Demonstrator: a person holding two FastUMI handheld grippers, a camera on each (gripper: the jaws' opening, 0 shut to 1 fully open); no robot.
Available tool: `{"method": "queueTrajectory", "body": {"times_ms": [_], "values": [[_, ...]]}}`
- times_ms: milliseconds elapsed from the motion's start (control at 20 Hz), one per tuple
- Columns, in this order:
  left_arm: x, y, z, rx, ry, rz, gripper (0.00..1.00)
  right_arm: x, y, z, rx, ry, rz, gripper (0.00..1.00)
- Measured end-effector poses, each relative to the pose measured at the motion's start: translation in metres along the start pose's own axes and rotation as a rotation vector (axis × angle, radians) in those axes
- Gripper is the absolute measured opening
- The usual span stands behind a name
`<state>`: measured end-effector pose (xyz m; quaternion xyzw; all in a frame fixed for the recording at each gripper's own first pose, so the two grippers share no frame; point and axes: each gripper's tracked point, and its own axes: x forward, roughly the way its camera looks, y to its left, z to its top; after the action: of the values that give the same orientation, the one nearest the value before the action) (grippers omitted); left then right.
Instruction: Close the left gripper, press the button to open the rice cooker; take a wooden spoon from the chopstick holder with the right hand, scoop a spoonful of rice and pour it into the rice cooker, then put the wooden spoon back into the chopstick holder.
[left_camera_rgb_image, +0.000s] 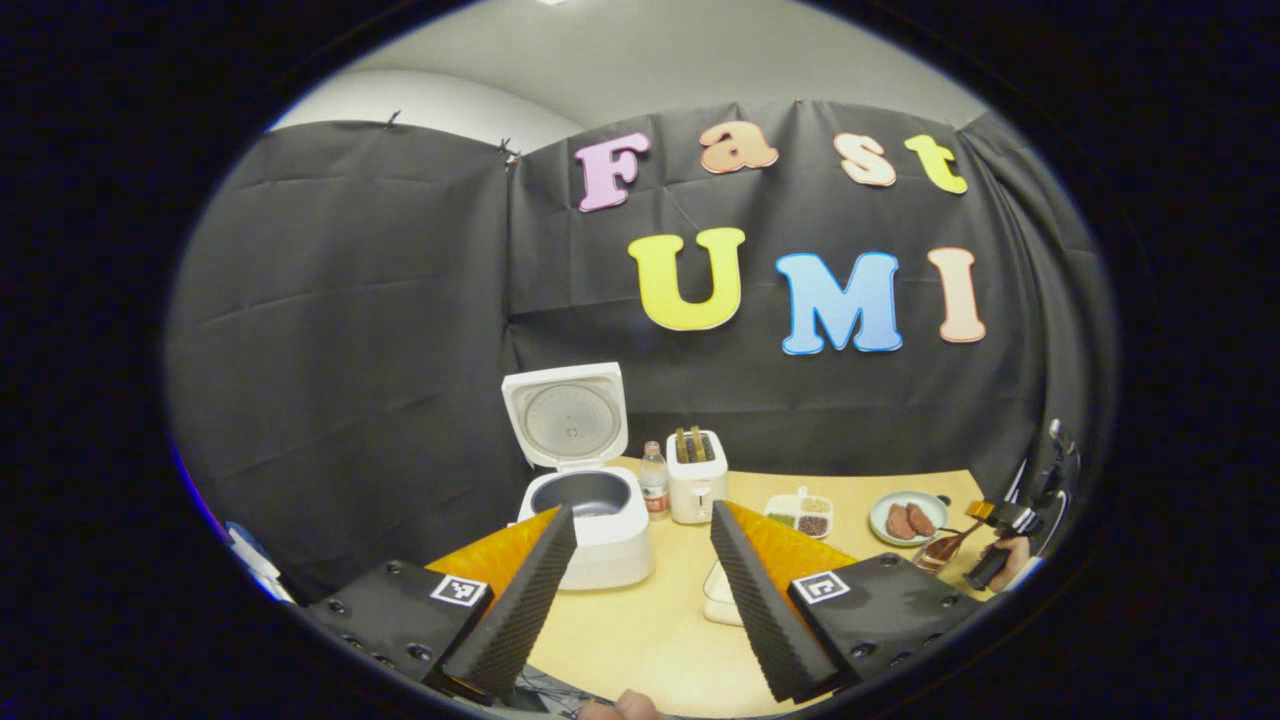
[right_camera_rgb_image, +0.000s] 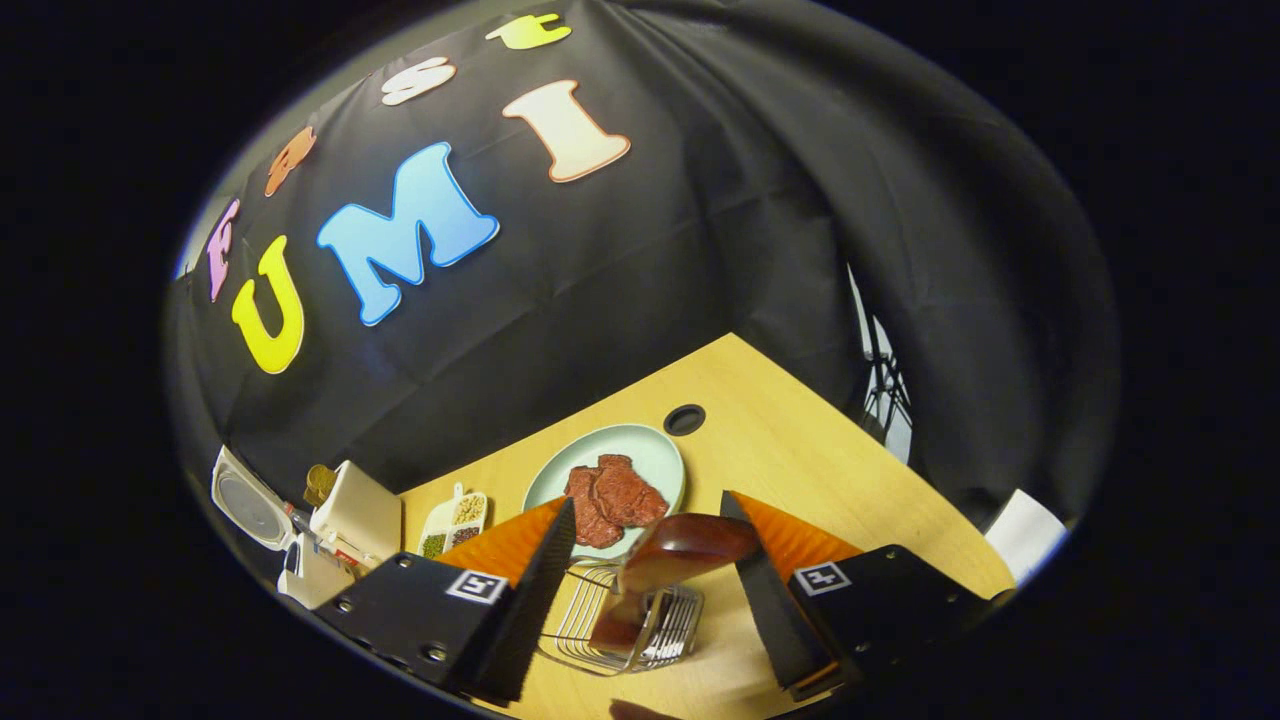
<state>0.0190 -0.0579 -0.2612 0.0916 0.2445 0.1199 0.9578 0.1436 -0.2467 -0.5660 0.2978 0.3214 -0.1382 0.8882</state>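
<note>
Left gripper view looks along the left gripper, whose jaws stand wide apart with nothing between them, held above the near edge of the wooden table. Straight ahead, just past its left finger, sits the white rice cooker with its lid swung up and the dark inner pot exposed. Beyond the gap between the fingers stand a small bottle and a white toaster, side by side. Farther to the right lie a divided dish of grains and a plate of meat. At the far right edge the right gripper shows small, with the wooden spoon at its tips.

Right gripper view looks down on the wire chopstick holder, directly below and between the fingers of the right gripper. The wooden spoon stands in that holder, bowl up, leaning toward the right finger. The jaws are spread; whether either finger touches the spoon cannot be told. The plate of meat lies just beyond the holder.
</note>
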Motion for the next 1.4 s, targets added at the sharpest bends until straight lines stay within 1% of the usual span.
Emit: {"method": "queueTrajectory", "body": {"times_ms": [50,100,150,200,250,300,350,400,500,550,600,700,800,850,950,1100,1200,1300,1350,1400], "values": [[-0.001,0.0,-0.002,0.015,0.006,0.002,0.95,0.001,0.003,-0.002,0.008,0.008,0.008,0.86],[-0.002,-0.001,-0.004,0.028,0.008,0.001,0.99,0.004,-0.004,0.001,0.003,-0.008,-0.04,0.78],[-0.002,0.0,-0.002,0.033,0.006,0.005,0.99,0.0,-0.012,0.004,0.001,-0.018,-0.079,0.64],[-0.002,0.001,-0.003,0.031,0.008,0.005,1.0,-0.001,-0.008,0.003,0.015,-0.009,-0.07,0.2],[-0.002,0.002,-0.004,0.027,0.012,0.006,0.99,-0.011,-0.006,0.003,0.038,0.011,-0.06,0.32],[-0.004,0.007,-0.006,0.022,0.01,0.012,0.99,0.0,-0.006,0.001,0.054,0.027,-0.066,0.27],[-0.005,0.01,-0.004,0.016,0.007,0.015,0.99,-0.001,-0.003,0.0,0.065,0.046,-0.05,0.27],[-0.007,0.012,-0.005,0.01,0.006,0.017,0.99,-0.005,0.004,-0.002,0.064,0.063,-0.037,0.24],[-0.009,0.016,-0.006,-0.001,-0.004,0.013,1.0,-0.015,0.012,0.002,0.061,0.08,-0.011,0.24],[-0.01,0.02,-0.006,-0.008,-0.009,0.012,1.0,-0.023,0.019,0.006,0.047,0.079,0.001,0.24],[-0.012,0.022,-0.006,-0.02,-0.015,0.006,1.0,-0.032,0.025,0.011,0.017,0.073,0.008,0.21],[-0.013,0.028,-0.008,-0.05,-0.025,-0.009,1.0,-0.052,0.047,0.029,-0.049,0.045,0.031,0.21],[-0.014,0.043,-0.011,-0.068,-0.04,-0.017,1.0,-0.078,0.076,0.041,-0.107,0.018,0.064,0.21],[-0.017,0.051,-0.011,-0.077,-0.052,-0.025,1.0,-0.09,0.094,0.046,-0.122,0.009,0.088,0.21],[-0.022,0.072,-0.012,-0.086,-0.068,-0.043,1.0,-0.109,0.132,0.043,-0.128,0.01,0.134,0.2],[-0.028,0.107,-0.014,-0.098,-0.101,-0.072,0.98,-0.136,0.189,0.021,-0.141,0.033,0.196,0.2],[-0.03,0.122,-0.012,-0.119,-0.12,-0.115,0.97,-0.149,0.225,0.001,-0.179,0.035,0.23,0.2],[-0.029,0.138,-0.015,-0.123,-0.124,-0.133,0.94,-0.155,0.255,-0.027,-0.239,0.053,0.245,0.2],[-0.028,0.144,-0.016,-0.125,-0.122,-0.131,0.96,-0.153,0.268,-0.041,-0.269,0.064,0.259,0.2],[-0.027,0.15,-0.012,-0.136,-0.127,-0.129,0.94,-0.151,0.279,-0.058,-0.294,0.082,0.268,0.2]]}}
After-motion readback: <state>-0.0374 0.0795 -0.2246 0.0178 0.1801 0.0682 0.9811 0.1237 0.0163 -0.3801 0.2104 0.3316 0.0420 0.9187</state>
